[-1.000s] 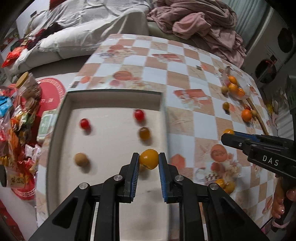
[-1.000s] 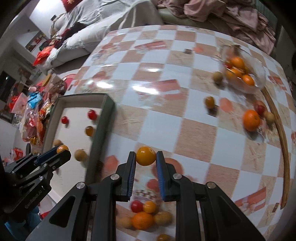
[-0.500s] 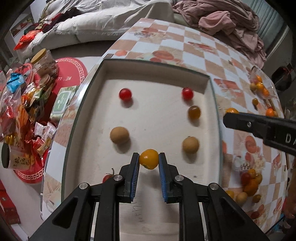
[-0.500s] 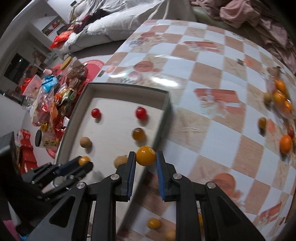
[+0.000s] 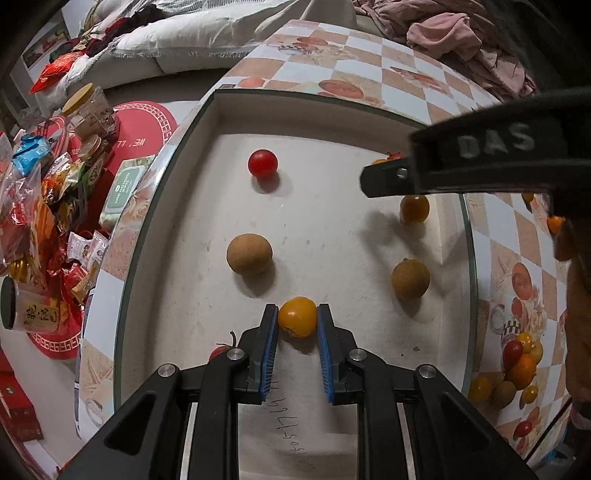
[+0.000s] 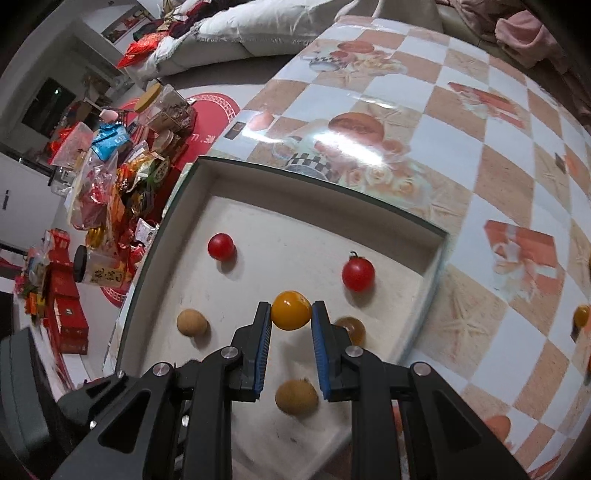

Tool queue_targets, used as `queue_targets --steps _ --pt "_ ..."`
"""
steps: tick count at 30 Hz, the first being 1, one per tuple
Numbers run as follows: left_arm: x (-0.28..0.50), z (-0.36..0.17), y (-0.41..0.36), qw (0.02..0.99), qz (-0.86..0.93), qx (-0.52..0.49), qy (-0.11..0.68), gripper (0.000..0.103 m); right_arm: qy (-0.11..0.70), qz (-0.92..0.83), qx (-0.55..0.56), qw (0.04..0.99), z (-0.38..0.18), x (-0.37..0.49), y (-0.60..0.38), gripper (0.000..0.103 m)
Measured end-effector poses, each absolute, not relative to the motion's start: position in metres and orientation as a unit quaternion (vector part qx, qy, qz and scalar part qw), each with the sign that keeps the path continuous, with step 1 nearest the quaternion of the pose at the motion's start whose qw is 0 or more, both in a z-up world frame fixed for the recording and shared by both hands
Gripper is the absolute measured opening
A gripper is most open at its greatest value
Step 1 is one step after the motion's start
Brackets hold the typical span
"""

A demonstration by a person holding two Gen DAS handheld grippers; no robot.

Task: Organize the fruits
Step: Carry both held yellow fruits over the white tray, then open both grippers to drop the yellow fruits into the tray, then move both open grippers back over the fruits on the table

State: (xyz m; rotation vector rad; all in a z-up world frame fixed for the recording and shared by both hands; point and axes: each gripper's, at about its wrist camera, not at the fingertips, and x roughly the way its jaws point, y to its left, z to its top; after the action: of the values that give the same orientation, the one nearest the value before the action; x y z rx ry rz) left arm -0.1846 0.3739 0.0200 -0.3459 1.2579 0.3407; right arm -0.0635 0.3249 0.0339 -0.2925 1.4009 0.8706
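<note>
A shallow white tray (image 5: pixel 314 114) lies on the checkered table. My left gripper (image 5: pixel 297 318) is shut on a yellow-orange tomato (image 5: pixel 297 326), low over the tray's near middle. Around it lie a red tomato (image 5: pixel 262 163), two brown longans (image 5: pixel 249 254) (image 5: pixel 410 278) and an amber tomato (image 5: pixel 414 208). Another red tomato (image 5: pixel 218 350) peeks out beside the left finger. My right gripper (image 6: pixel 291 314) is shut on a second yellow tomato (image 6: pixel 291 308) above the tray (image 6: pixel 314 192), between two red tomatoes (image 6: pixel 221 246) (image 6: pixel 358 274). A longan (image 6: pixel 296 398) lies below it.
Loose small fruits (image 5: pixel 517 362) sit on the table right of the tray. Snack packets and jars (image 5: pixel 44 206) crowd the floor on the left, by a red mat (image 5: pixel 147 122). A sofa with pink clothes (image 5: pixel 461 33) stands behind the table. The right gripper's body (image 5: pixel 480 158) crosses the tray's far right.
The right gripper has carried its yellow tomato from over the table leftward to above the tray. The left gripper has moved further over the tray and lower with its tomato.
</note>
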Motion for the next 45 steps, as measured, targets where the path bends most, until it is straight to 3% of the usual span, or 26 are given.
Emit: queue_targets --steps 17,20,25,27,28,35,37,38,45 --pt "-0.19 0.023 0.366 0.792 0.152 -0.135 0.575 0.023 0.628 0.372 -0.176 0.66 0.015 -0.069 0.34 0.025" --pt "-0.191 0.023 0.364 0.793 0.147 -0.129 0.576 0.023 0.632 0.375 -0.17 0.657 0.014 -0.07 0.343 0.03" --pt "-0.193 0.024 0.361 0.794 0.139 -0.123 0.578 0.023 0.63 0.376 -0.172 0.658 0.014 -0.073 0.347 0.048" --pt "-0.194 0.024 0.36 0.795 0.136 -0.122 0.578 0.048 0.63 0.38 -0.168 0.657 0.014 -0.073 0.347 0.05" --pt "-0.197 0.026 0.36 0.8 0.139 -0.121 0.571 0.072 0.63 0.38 -0.167 0.656 0.015 -0.073 0.346 0.051" --pt "-0.198 0.035 0.356 0.807 0.139 -0.098 0.566 0.074 0.635 0.39 -0.126 0.655 0.024 -0.066 0.339 0.059" --pt "-0.198 0.039 0.355 0.807 0.137 -0.095 0.567 0.074 0.636 0.397 -0.103 0.654 0.031 -0.064 0.336 0.075" --pt "-0.199 0.04 0.354 0.807 0.136 -0.093 0.568 0.074 0.634 0.401 -0.089 0.655 0.035 -0.062 0.333 0.078" --pt "-0.191 0.052 0.344 0.809 0.126 -0.076 0.569 0.074 0.608 0.394 -0.036 0.688 0.075 -0.05 0.296 0.079"
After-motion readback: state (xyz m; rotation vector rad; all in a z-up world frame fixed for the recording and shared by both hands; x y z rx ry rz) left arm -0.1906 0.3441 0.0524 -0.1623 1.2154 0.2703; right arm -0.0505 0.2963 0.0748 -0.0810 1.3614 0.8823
